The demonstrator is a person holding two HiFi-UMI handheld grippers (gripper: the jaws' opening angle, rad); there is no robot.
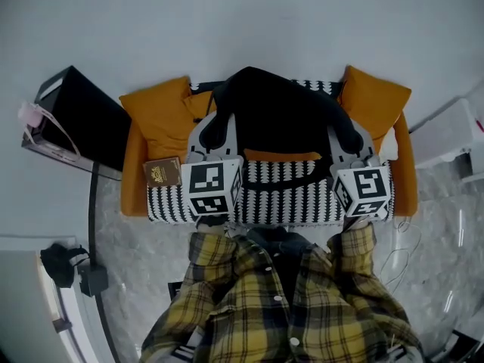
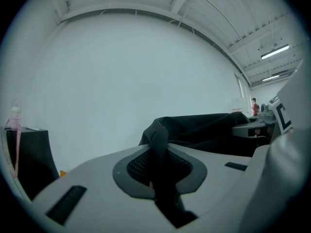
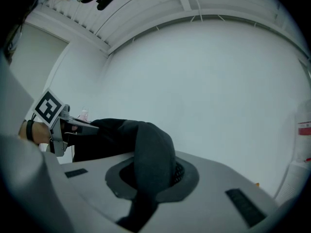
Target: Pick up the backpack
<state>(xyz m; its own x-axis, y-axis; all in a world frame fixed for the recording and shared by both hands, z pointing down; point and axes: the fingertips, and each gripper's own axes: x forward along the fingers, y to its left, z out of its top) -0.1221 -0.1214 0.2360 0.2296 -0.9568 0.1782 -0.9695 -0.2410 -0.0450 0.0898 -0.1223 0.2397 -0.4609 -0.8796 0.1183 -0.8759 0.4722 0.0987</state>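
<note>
Black backpack (image 1: 278, 116) hanging above sofa, straps stretched out to either side.

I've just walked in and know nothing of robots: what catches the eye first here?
A black backpack sits at the centre, gripped at both sides: the left gripper and the right gripper are each shut on its dark fabric. Under it stands a small sofa with a black-and-white patterned seat and orange cushions at either end.
</note>
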